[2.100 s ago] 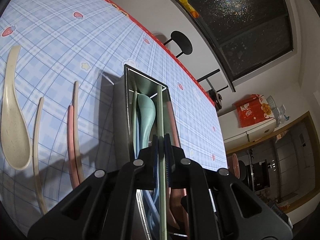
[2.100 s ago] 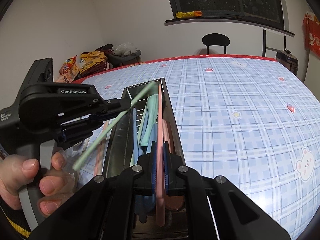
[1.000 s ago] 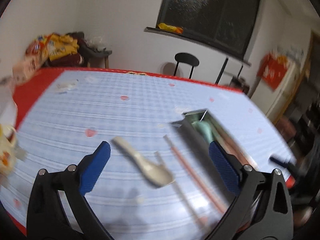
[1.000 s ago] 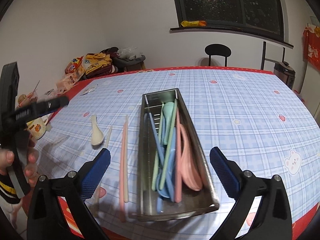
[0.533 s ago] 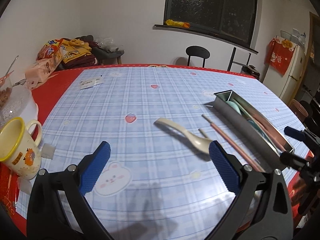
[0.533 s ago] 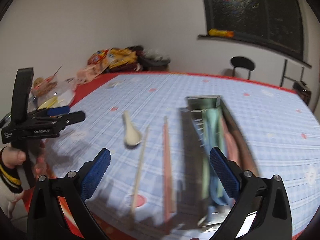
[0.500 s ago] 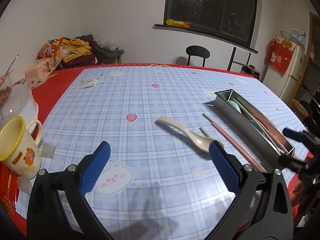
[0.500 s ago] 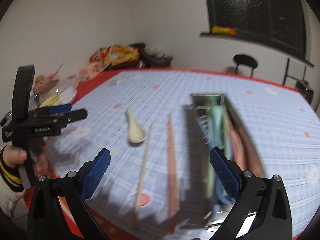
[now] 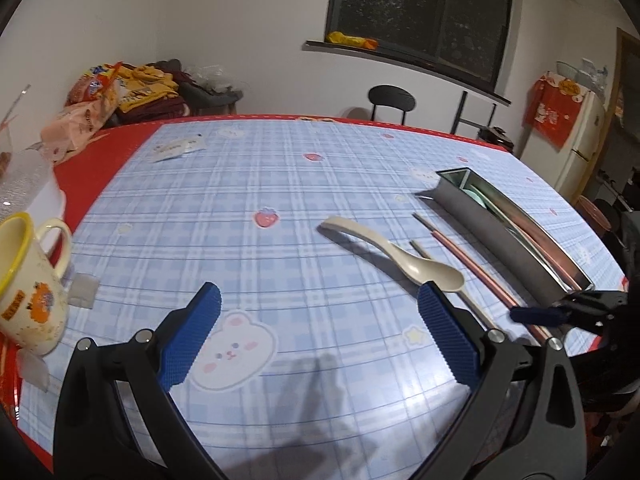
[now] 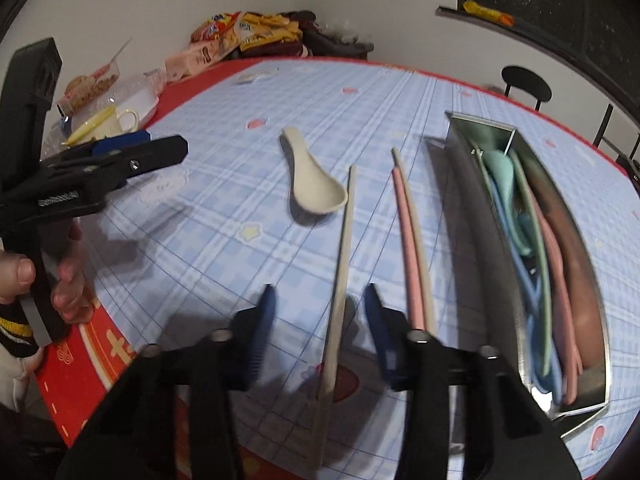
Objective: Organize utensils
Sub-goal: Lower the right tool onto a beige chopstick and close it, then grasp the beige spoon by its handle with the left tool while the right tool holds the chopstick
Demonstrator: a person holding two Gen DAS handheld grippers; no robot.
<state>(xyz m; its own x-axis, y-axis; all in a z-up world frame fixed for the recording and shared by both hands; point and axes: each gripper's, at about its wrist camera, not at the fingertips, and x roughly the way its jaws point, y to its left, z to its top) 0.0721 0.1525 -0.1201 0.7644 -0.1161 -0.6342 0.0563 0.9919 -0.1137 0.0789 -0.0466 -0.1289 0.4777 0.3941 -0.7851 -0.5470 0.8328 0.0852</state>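
Observation:
My right gripper (image 10: 319,296) hangs low over the table's near edge with a beige chopstick (image 10: 340,276) lying between its jaws. The jaws are closing, and a gap still shows on both sides of the stick. Right of it lie a pink chopstick (image 10: 406,248) and another beige chopstick (image 10: 420,240). A beige spoon (image 10: 312,184) (image 9: 400,256) rests further back. The metal tray (image 10: 476,216) (image 9: 492,236) holds several green, blue and pink utensils. My left gripper (image 9: 319,296) is open over bare tablecloth, left of the spoon.
A yellow-rimmed mug (image 9: 24,280) stands at the table's left edge beside a plastic container (image 10: 132,96). Snack bags (image 9: 120,92) are piled beyond the far corner, and a black chair (image 9: 392,100) stands behind the table. A hand (image 10: 60,280) holds the left gripper.
Both grippers let go of the chopsticks they held over the tray and moved left. The right one sank over the beige chopstick and its jaws narrowed. The left one dropped slightly.

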